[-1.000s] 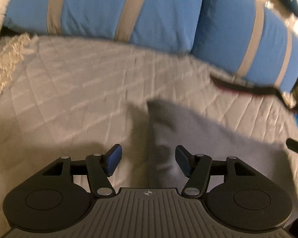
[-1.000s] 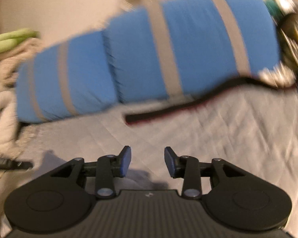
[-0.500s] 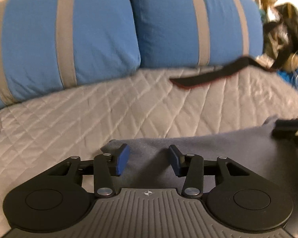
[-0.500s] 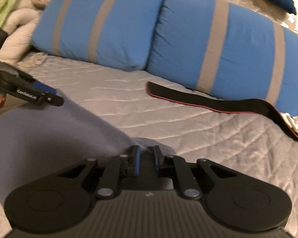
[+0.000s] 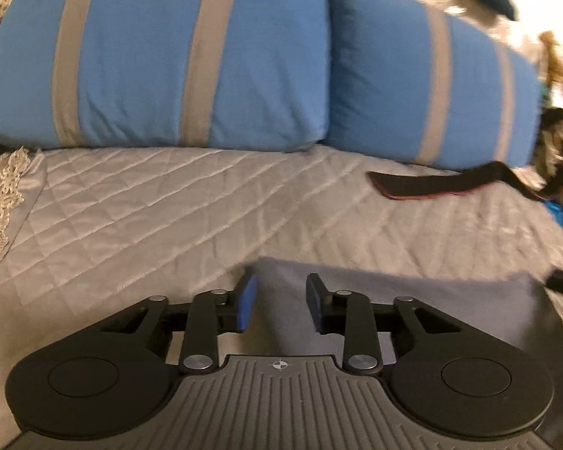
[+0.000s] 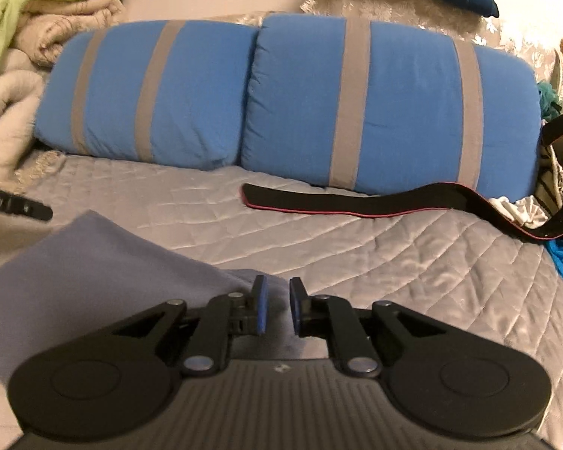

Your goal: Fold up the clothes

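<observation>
A grey-blue garment (image 5: 413, 292) lies flat on the quilted grey bed cover (image 5: 169, 210). My left gripper (image 5: 281, 300) hovers at the garment's far left corner. Its jaws are closing, with the cloth edge between them, but the blue pads (image 5: 248, 302) do not press on it. In the right wrist view the same garment (image 6: 94, 270) spreads to the left. My right gripper (image 6: 277, 305) sits over its far right corner, jaws opening with a narrow gap and cloth below them. A left gripper finger (image 6: 15, 204) shows at the left edge of that view.
Two blue pillows with grey stripes (image 6: 375, 105) line the back of the bed. A black strap with a red edge (image 6: 356, 202) lies in front of them. Folded blankets (image 6: 26, 37) pile up at the far left, and assorted clutter (image 6: 559, 172) sits at the right.
Both views have swung and settled facing the pillows. The left jaws have narrowed over the garment's corner. The right jaws closed almost fully on the cloth edge, then spread slightly.
</observation>
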